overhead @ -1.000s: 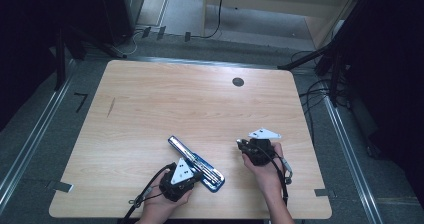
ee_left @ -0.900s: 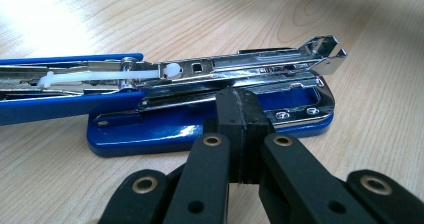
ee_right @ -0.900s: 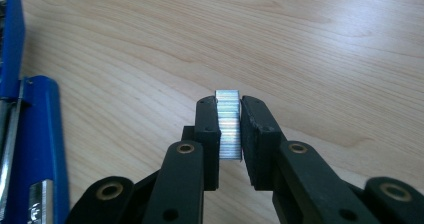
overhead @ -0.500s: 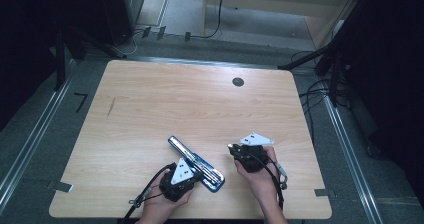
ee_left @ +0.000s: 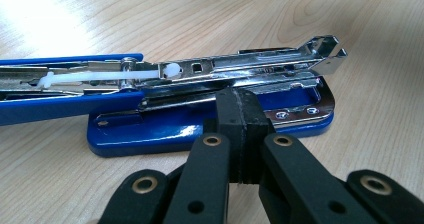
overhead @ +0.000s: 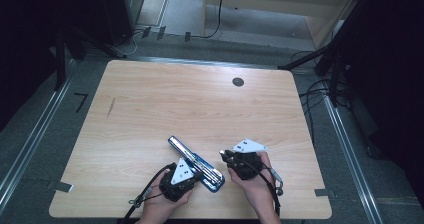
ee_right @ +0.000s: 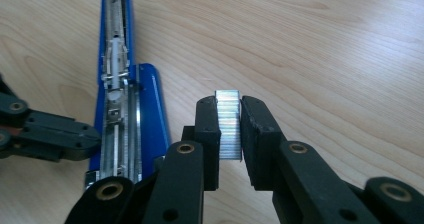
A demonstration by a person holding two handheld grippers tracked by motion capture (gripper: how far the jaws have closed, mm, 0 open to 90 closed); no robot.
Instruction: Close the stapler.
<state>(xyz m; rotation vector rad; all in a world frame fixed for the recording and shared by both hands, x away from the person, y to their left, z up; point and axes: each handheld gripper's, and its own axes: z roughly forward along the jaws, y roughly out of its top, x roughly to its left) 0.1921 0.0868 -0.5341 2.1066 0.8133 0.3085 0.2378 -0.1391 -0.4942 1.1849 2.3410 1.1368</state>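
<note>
A blue stapler (overhead: 195, 164) lies flipped open on the wooden table (overhead: 200, 109) near the front edge, its chrome magazine (ee_left: 210, 79) facing up. My left gripper (overhead: 199, 173) is shut with nothing between its pads. Its tips (ee_left: 239, 109) rest against the side of the stapler's base and rail. My right gripper (overhead: 225, 155) hovers just right of the stapler, shut on a strip of staples (ee_right: 229, 129) that stands upright between its pads. In the right gripper view, the stapler (ee_right: 122, 109) runs away from me at left, with the left gripper (ee_right: 50, 134) beside it.
A black round grommet (overhead: 238, 82) sits in the table's far side. A thin dark mark (overhead: 111, 107) lies toward the left. Bits of tape (overhead: 62, 186) mark the front corners. Cables (overhead: 320, 94) trail on the floor to the right.
My right gripper has moved left and slightly nearer, bringing the strip of staples close to the open stapler. The left gripper and the stapler have stayed put.
</note>
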